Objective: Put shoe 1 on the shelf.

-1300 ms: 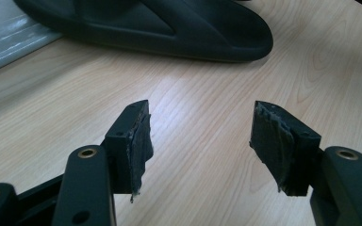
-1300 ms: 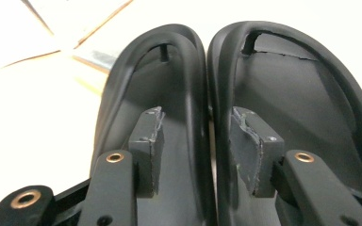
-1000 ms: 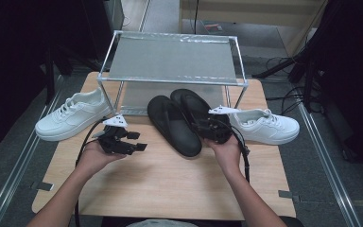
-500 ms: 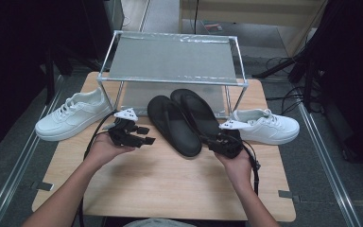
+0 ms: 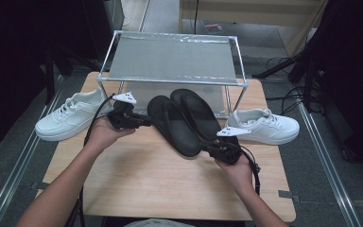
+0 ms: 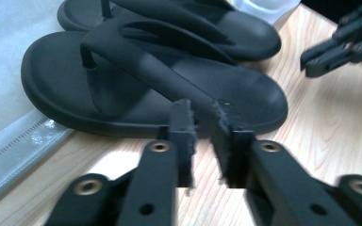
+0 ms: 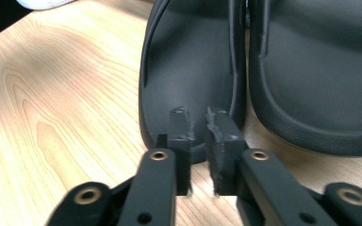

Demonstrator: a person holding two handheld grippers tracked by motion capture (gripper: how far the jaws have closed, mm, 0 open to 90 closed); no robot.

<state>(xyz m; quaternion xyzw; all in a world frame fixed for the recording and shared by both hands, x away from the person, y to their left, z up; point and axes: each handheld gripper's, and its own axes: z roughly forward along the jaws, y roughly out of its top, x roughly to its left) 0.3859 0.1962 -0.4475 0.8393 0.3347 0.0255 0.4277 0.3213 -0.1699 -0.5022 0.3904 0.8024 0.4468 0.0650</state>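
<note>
Since a second ago: both grippers (image 5: 144,121) (image 5: 207,147) off the sandals (image 5: 184,120), nearly clenched, empty.

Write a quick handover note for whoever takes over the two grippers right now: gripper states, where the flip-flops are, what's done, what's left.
Left gripper: jaws have just been closing, now nearly shut with a narrow empty gap, at the side rim of the nearer flip-flop.
Right gripper: jaws also just closing, nearly shut, nothing between them, at that flip-flop's heel end.
Things: both black flip-flops lie side by side on the table in front of the rack; the second flip-flop is beside the first.
Done: nothing lifted.
Left: probably grip and move the flip-flops.
</note>
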